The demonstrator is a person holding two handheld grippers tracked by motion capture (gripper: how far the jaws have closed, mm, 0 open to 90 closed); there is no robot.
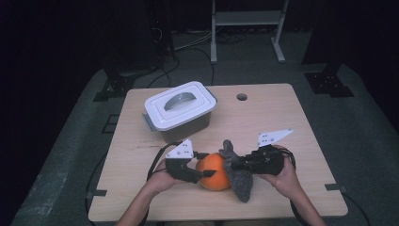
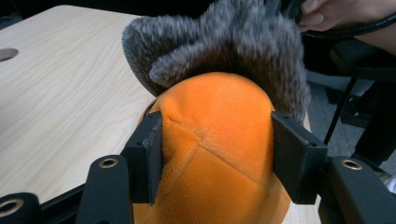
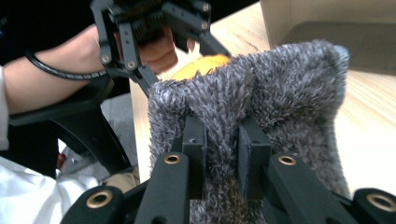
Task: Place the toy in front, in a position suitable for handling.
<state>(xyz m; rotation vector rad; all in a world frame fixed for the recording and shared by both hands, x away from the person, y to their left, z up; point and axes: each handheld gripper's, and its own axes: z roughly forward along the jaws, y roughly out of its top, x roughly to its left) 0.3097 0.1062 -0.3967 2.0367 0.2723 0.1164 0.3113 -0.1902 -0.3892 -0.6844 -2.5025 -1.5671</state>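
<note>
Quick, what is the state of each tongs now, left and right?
Left tongs: closed on the orange plush ball, pads pressing its sides.
Right tongs: closed on the grey fuzzy cloth, pinching a fold.

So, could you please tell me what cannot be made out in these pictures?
- White-lidded box: its contents, hidden by the lid in the high view.
- Orange plush ball: its far side, covered by the grey fuzzy cloth in the left gripper view.
- Grey fuzzy cloth: its lower end, cut off behind the right gripper in the right gripper view.
</note>
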